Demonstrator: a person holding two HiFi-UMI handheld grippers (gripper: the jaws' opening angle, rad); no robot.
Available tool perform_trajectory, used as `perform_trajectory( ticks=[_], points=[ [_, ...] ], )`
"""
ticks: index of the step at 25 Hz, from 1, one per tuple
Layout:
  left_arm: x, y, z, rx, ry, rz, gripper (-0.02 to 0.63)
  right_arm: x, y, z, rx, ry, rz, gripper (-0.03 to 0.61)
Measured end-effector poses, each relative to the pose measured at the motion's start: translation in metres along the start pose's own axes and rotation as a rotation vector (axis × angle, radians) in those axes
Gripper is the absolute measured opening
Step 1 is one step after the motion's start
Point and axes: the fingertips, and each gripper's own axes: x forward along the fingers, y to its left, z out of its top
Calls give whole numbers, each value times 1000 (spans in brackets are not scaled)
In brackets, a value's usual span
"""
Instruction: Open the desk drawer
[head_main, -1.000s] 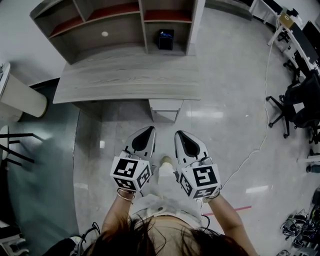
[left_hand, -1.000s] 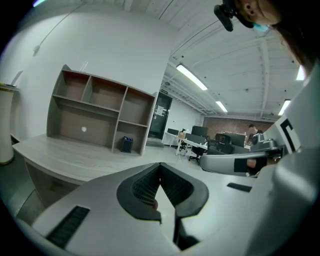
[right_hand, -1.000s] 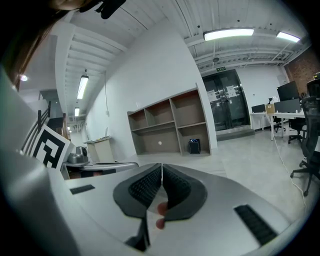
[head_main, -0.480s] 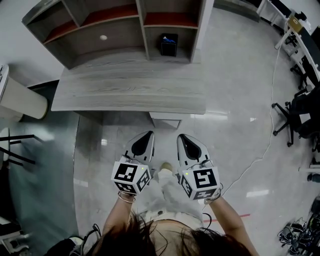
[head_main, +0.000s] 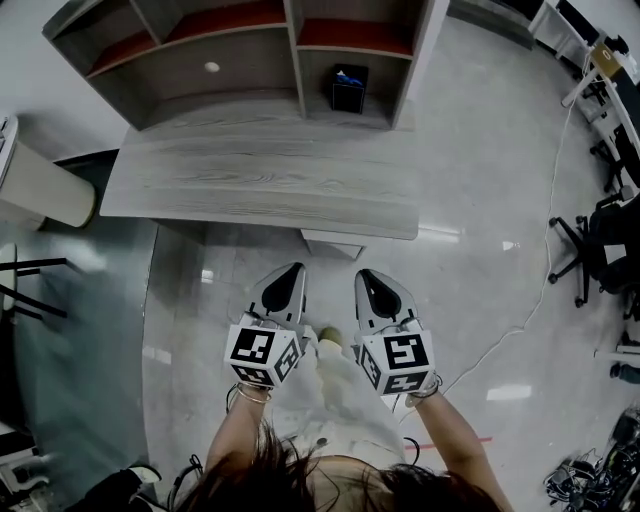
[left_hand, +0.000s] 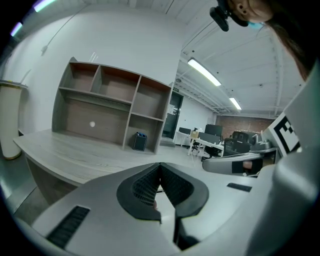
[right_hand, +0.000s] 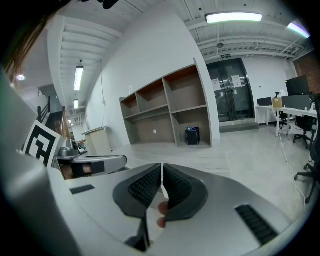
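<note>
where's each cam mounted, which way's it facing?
Head view: on the head, steeply down at desk; hair, forearms, left gripper, right gripper show.
Left gripper view: on left gripper, along its shut jaws toward shelf unit; other gripper at right.
Right gripper view: on right gripper, along its shut jaws toward shelf unit; other gripper at left.
Shared: all three see the black bin.

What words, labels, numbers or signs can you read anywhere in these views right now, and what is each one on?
No text is legible in any view.
Left marker cube and right marker cube: black-and-white square patterns only, no letters or numbers.
Sign above the glass door: too small to read.
Notices on the glass door: blurred, unreadable.
Black box in the shelf unit: no print can be made out.
</note>
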Motion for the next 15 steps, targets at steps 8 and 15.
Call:
perform_trajectory(
  ticks=[8, 15],
  points=[
    [18, 18, -15, -9, 12, 11, 5, 22, -11, -13, -2, 30, -12, 21],
    [38, 36, -33, -6, 28, 21, 6, 47, -22, -34, 9, 71, -37, 21]
  ],
)
